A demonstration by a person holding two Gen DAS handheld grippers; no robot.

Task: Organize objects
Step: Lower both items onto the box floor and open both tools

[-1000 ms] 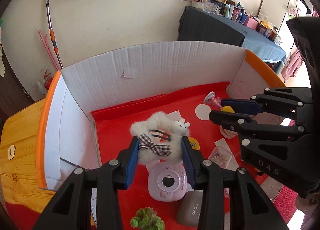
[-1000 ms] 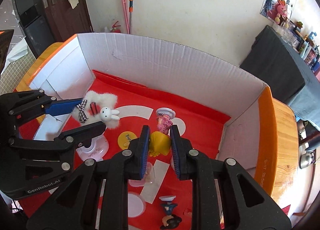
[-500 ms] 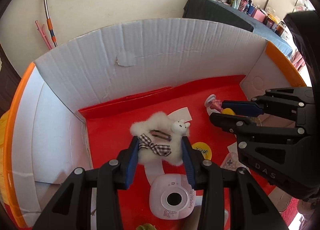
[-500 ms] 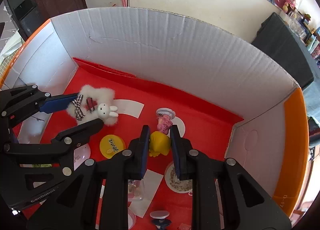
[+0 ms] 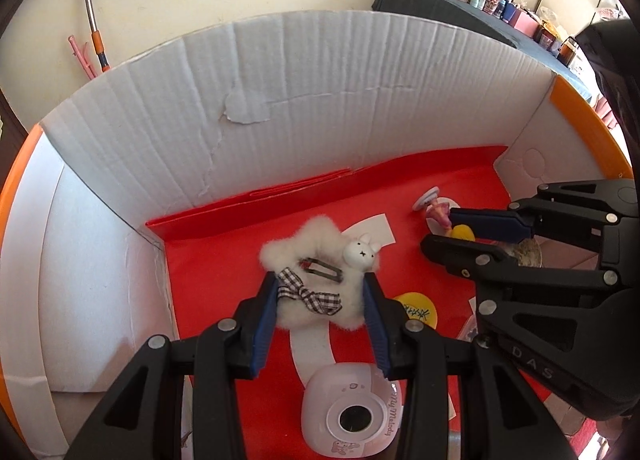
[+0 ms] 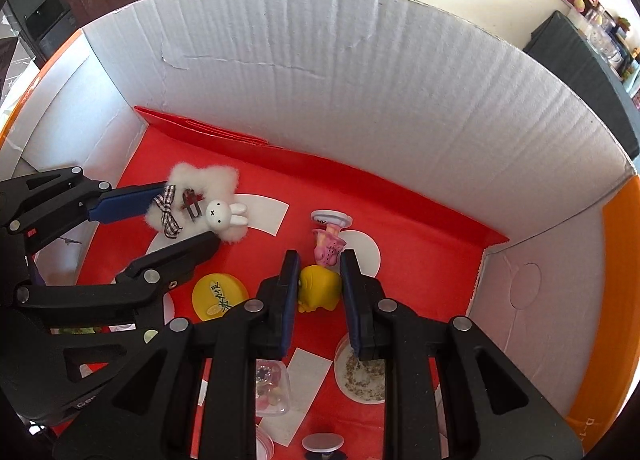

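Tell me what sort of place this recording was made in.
Probably a lived-in home room, with a makeshift work area: a white cardboard enclosure lined in red, a mop handle against the wall, and a dark-clothed side table crowded with cups and trinkets.

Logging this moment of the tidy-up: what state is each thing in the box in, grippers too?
left gripper: jaws shut on the fluffy white rabbit toy
fluffy white rabbit toy: held between the jaws
right gripper: jaws shut on the yellow toy
yellow toy: gripped
pink figurine: lying tipped over
yellow disc: flat on the red floor
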